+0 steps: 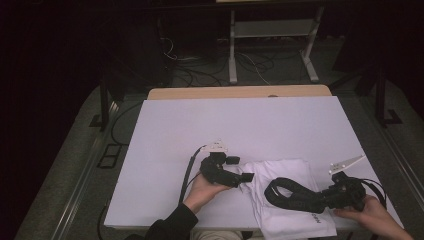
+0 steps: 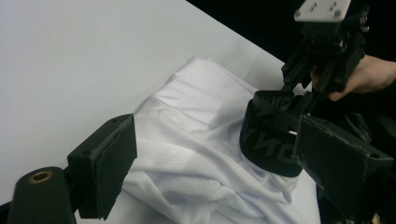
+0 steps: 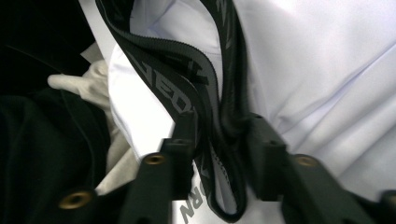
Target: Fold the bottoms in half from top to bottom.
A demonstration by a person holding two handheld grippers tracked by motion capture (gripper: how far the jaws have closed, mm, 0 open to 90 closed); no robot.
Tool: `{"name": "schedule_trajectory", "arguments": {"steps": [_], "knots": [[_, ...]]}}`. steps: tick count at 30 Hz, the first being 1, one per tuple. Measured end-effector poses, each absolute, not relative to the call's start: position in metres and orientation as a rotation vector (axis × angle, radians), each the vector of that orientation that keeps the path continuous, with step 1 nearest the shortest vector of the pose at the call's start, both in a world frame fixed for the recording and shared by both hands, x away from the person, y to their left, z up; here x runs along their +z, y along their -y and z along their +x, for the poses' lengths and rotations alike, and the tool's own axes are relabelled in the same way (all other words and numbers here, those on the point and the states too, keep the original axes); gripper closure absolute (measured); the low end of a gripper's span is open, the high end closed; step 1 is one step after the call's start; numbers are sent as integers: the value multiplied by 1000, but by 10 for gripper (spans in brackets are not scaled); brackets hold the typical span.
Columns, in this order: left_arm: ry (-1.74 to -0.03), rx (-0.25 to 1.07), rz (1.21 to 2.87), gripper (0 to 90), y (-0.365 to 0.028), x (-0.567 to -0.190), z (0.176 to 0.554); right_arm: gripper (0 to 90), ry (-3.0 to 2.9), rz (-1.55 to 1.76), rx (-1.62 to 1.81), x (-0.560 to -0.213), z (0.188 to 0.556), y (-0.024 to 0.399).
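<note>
White garment [image 1: 280,192] crumpled; black lettered waistband [image 1: 292,195] (looped) atop.

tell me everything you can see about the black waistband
The black waistband is a broad woven elastic strip with grey lettering, joined to the white garment. It lies bunched in a loop on the garment at the table's near edge. The right tool has it between its jaws.

White garment [image 1: 285,200] lies crumpled, its black lettered waistband [image 3: 187,74] between the right fingers [image 3: 184,135], looping beyond them.
</note>
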State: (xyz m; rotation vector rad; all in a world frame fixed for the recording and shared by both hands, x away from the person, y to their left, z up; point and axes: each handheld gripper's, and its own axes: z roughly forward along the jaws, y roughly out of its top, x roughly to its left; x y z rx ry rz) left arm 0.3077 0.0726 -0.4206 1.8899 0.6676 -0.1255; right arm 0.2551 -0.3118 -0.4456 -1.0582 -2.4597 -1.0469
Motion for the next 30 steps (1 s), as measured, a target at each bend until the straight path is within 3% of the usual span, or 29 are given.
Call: {"name": "schedule_trajectory", "arguments": {"steps": [8, 13, 24, 30], "knots": [[-659, -68, 1855, 101, -87, -414, 309, 420, 2481, -1056, -1099, -434, 256, 308], [-667, -51, 1840, 87, -93, -412, 311, 362, 2477, -1110, -1151, -426, 267, 313], [-698, -29, 1820, 86, -103, -413, 314, 379, 2470, -1157, -1224, -411, 288, 313], [-715, -14, 1821, 83, -107, -415, 316, 440, 2468, -1141, -1247, -407, 302, 306]]}}
